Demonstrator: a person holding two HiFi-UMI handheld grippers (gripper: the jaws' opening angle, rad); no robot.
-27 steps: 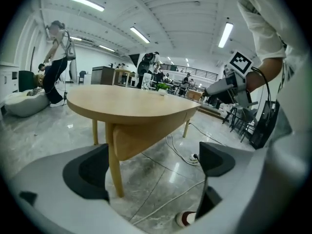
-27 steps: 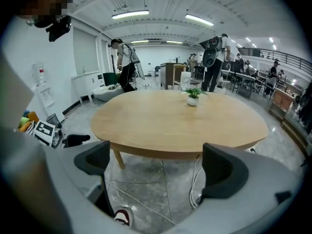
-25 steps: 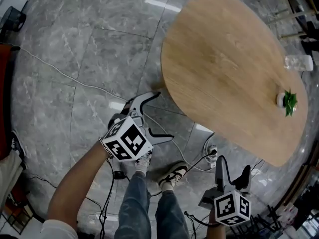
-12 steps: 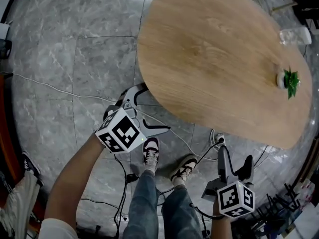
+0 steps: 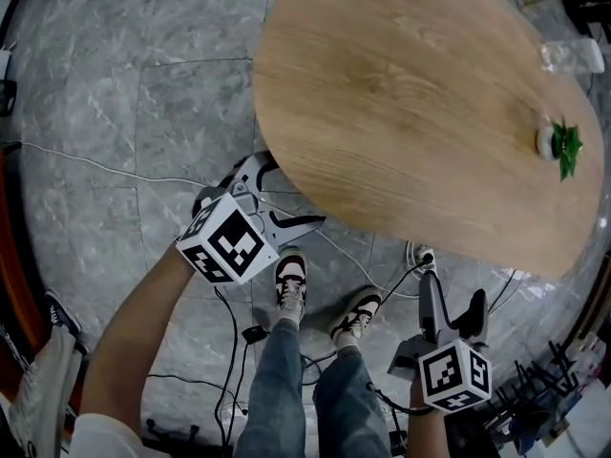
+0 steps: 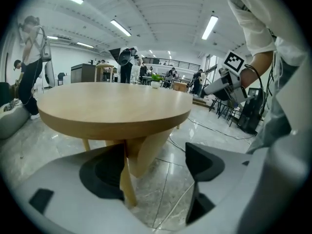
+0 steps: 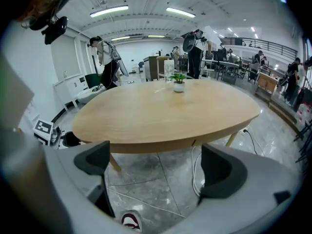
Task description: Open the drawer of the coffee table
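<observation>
The left tongs (image 5: pixel 291 194), whose jaws had just been closing but stood well apart on nothing, hovered near the 8 o'clock rim of the coffee table (image 5: pixel 410 113) surface, its drawer indistinguishable, while the right tongs (image 5: pixel 451 294) gaped wide and empty at 5 o'clock.

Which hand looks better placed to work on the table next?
Probably left. The left gripper sits at the rim of the table; its jaws have just been closing, nothing between them. The right gripper hangs farther back over the floor. No drawer shows clearly.
</observation>
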